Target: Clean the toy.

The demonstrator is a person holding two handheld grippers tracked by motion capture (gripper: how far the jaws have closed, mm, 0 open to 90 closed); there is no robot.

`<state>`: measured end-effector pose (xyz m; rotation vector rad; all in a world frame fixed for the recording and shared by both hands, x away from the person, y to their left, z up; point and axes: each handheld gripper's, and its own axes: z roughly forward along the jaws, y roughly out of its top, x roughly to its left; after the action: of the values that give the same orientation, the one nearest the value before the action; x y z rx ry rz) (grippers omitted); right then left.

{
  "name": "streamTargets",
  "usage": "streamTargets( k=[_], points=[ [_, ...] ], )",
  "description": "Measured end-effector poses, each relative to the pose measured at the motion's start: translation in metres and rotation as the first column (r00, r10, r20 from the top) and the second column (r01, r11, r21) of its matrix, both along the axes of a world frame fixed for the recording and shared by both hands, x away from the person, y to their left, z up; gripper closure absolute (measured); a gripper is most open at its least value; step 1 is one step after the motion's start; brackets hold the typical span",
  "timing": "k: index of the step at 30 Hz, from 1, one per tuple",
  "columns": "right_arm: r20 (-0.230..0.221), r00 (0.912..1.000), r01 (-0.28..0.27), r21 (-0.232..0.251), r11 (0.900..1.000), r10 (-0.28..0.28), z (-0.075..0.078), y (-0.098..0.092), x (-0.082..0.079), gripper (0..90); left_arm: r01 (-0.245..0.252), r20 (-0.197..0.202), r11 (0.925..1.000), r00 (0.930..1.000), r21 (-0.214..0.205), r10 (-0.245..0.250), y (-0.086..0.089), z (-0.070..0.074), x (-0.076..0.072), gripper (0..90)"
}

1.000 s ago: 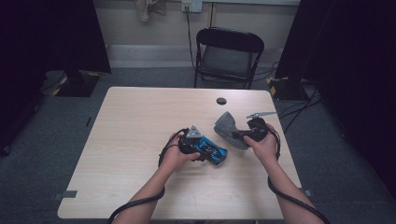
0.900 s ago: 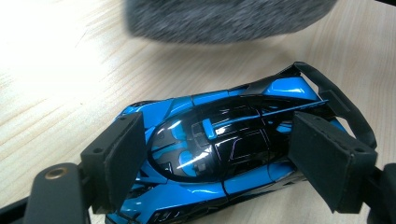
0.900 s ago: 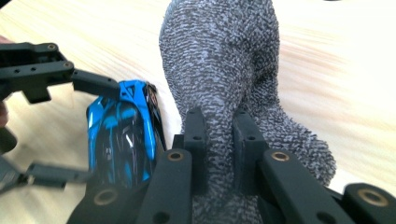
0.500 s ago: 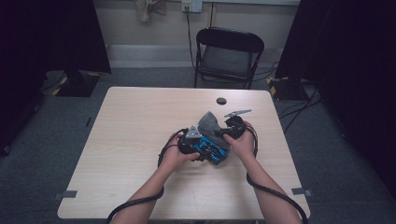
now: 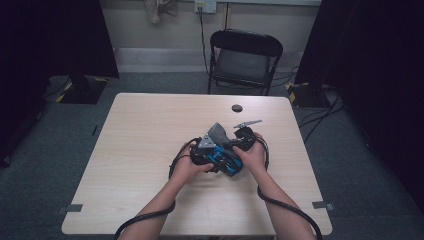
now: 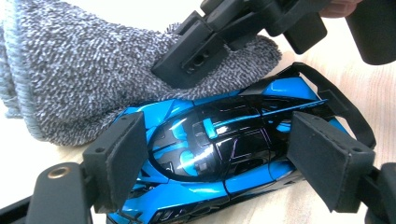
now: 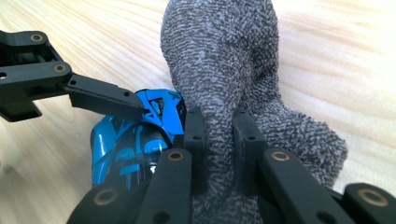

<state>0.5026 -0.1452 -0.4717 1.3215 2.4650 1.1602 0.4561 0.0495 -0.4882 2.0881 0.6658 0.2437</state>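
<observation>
At a pale wooden table (image 5: pixel 140 150), a person holds a blue and black toy car (image 6: pixel 219 154) between the pads of the left gripper (image 6: pixel 217 158), which clasp its two sides near the table's middle. The right gripper (image 7: pixel 219 140), jaws pinched tight on a fold of grey knitted cloth (image 7: pixel 224 60), brings the fabric against the car's far end. The wiping looks barely begun: the cloth touches only one end of the car, and the roof and flanks appear untouched. A small dark disc (image 5: pixel 237 108) lies well apart near the table's far edge. Beyond stands a black folding chair (image 5: pixel 244 55) on grey carpet, with dark curtains at both sides.
</observation>
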Motion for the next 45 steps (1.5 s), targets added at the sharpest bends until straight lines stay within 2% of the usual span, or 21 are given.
streamTargets(
  k=[6,14,24,26,28,29,31,45],
  points=[
    [-0.006,1.0000,-0.002,0.005,1.0000,0.002,-0.001,-0.006,-0.004,79.5,-0.002,-0.004,1.0000,1.0000,0.003,0.002,0.000,0.000,0.000,19.8],
    [-0.008,0.9995,-0.032,-0.028,0.9991,0.032,0.001,-0.015,-0.010,79.4,-0.002,-0.001,1.0000,1.0000,0.003,0.002,0.000,0.000,0.000,19.9],
    [-0.008,0.9996,-0.027,-0.027,0.9993,0.027,0.002,-0.034,-0.024,79.4,-0.011,-0.009,0.9999,0.9999,0.009,0.012,-0.001,0.001,-0.001,20.2],
    [-0.010,0.9996,-0.027,-0.030,0.9992,0.027,0.003,-0.038,-0.028,79.4,-0.021,-0.010,0.9996,0.9997,0.021,0.021,0.001,0.002,0.000,20.5],
    [-0.007,0.9996,-0.027,-0.033,0.9991,0.026,0.003,-0.043,-0.031,79.3,-0.023,-0.011,0.9997,0.9997,0.010,0.023,0.004,0.001,0.000,20.8],
    [-0.006,0.9997,-0.025,-0.035,0.9991,0.025,0.004,-0.045,-0.033,79.3,-0.024,-0.008,0.9996,0.9997,0.018,0.024,0.004,0.001,0.000,20.8],
    [-0.008,0.9997,-0.023,-0.037,0.9991,0.023,0.004,-0.048,-0.035,79.3,-0.013,0.006,0.9978,0.9999,0.066,0.012,0.005,0.001,-0.001,20.2],
    [-0.012,0.9997,-0.022,-0.056,0.9982,0.021,0.006,-0.067,-0.048,79.0,-0.023,0.001,0.9974,0.9997,0.069,0.023,0.005,0.002,-0.001,19.8]
  ],
)
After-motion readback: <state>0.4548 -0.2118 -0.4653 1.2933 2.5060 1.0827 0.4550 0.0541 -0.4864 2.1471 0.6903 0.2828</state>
